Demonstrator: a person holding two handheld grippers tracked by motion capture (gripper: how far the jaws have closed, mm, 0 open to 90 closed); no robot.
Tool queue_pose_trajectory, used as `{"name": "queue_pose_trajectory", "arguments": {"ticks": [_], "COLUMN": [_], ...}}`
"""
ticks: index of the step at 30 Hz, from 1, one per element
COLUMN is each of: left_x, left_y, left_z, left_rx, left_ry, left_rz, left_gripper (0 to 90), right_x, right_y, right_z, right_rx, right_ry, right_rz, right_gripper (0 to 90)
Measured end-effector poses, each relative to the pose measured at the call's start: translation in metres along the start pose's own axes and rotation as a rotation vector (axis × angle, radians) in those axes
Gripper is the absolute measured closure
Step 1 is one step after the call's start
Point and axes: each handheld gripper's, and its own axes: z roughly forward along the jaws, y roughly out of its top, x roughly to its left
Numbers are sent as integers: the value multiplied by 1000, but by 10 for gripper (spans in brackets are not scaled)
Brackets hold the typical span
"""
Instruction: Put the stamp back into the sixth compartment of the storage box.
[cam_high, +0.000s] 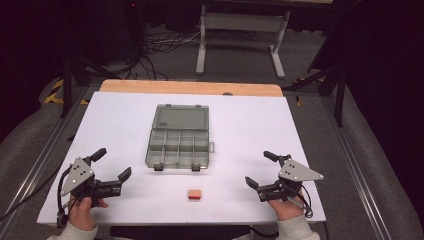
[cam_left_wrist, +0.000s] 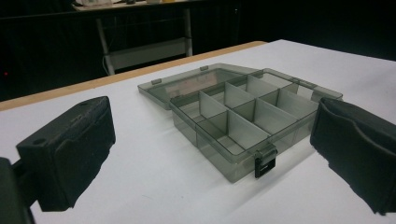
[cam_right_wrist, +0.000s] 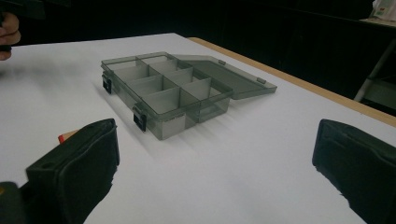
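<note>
Small orange block (cam_high: 195, 194) lies on the counter (cam_high: 250, 130) in front of the open organizer box (cam_high: 179, 145), between both empty wide-open jaws, slightly nearer right gripper (cam_high: 257, 170) than left gripper (cam_high: 111, 163).

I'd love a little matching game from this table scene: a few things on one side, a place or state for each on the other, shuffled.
Things:
1. box
2. lid
3. block
4. left gripper

Places or states:
A. small and orange, lying between the box and the table's near edge
B. jaws open, nothing between them
C. folded back flat on the table, behind the compartments
D. grey, see-through, with empty compartments

Pairs: 1-D, 2-C, 3-A, 4-B
</note>
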Motion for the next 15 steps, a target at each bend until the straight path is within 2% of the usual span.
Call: {"name": "queue_pose_trajectory", "arguments": {"ticks": [15], "left_x": [0], "left_y": [0], "left_z": [-1], "left_rx": [0], "left_ry": [7], "left_rz": [1], "left_gripper": [8], "right_x": [3], "right_y": [1], "right_z": [4], "right_rx": [10], "right_ry": [30], "right_rz": [-10], "right_gripper": [16]}}
